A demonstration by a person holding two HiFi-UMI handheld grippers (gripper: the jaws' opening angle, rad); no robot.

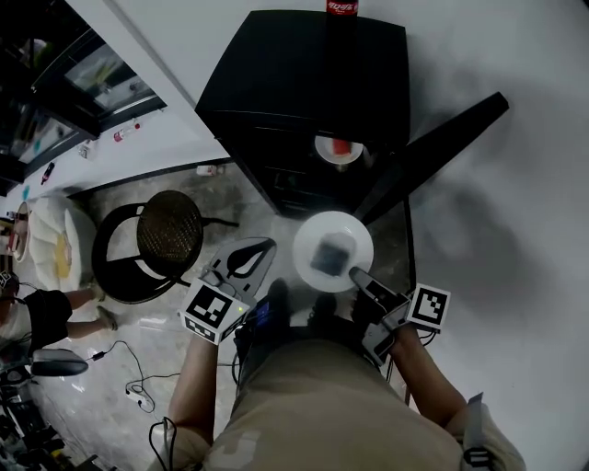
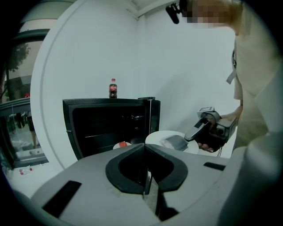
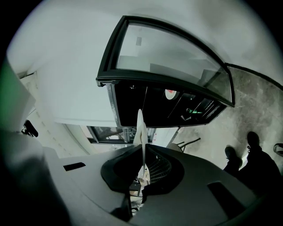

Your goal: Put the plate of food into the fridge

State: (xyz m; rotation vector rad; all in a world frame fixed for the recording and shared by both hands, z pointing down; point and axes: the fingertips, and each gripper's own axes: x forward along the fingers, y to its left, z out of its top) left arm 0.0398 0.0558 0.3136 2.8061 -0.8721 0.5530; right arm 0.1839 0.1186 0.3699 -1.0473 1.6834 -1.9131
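Bottle atop fridge; plate before its open front; dish inside; chair left of plate.

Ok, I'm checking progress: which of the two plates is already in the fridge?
The smaller plate with something red on it; the larger plate, with grey food, is outside, held by the right gripper.

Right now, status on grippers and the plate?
Left gripper shut, empty. Right gripper shut on plate rim, food aboard. Fridge open; one dish already inside.
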